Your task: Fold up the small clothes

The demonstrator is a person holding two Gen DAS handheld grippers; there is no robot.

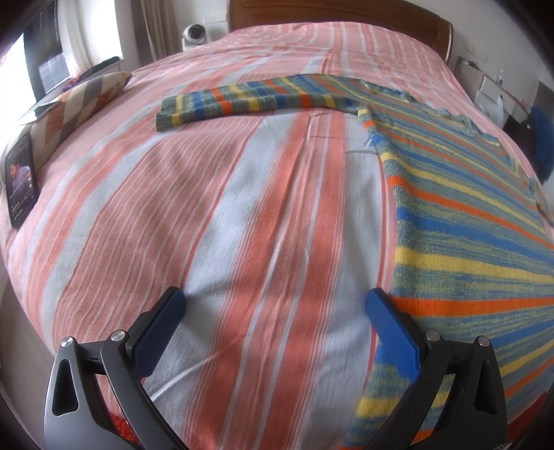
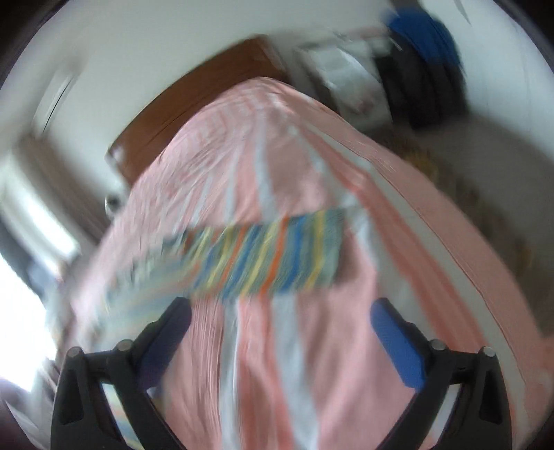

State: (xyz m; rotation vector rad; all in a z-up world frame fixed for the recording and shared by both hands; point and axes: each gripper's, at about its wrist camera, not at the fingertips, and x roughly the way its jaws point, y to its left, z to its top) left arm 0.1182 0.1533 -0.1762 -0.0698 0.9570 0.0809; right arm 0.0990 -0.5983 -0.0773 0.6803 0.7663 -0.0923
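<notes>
A striped sweater (image 1: pixel 467 214) lies flat on the bed (image 1: pixel 242 225), sleeve outstretched; a phone (image 1: pixel 20 180) rests beside a pillow (image 1: pixel 83 104). Both grippers' fingers (image 1: pixel 391 329) are spread, empty.

**Materials and surface finishes**

Striped sweater (image 1: pixel 467 194): coarse matt knit with visible ribbing. Bedsheet (image 1: pixel 242 207): woven matt cloth, lightly creased. Left gripper (image 1: pixel 275 308): matt black frame, polished metal pins, blue stippled pads (image 1: pixel 159 329). Headboard (image 1: pixel 346 12), 12 o'clock: glossy wood. Phone (image 1: pixel 20 180), 9 o'clock: glossy screen. Right gripper (image 2: pixel 280 318): probably identical; view blurred.
</notes>
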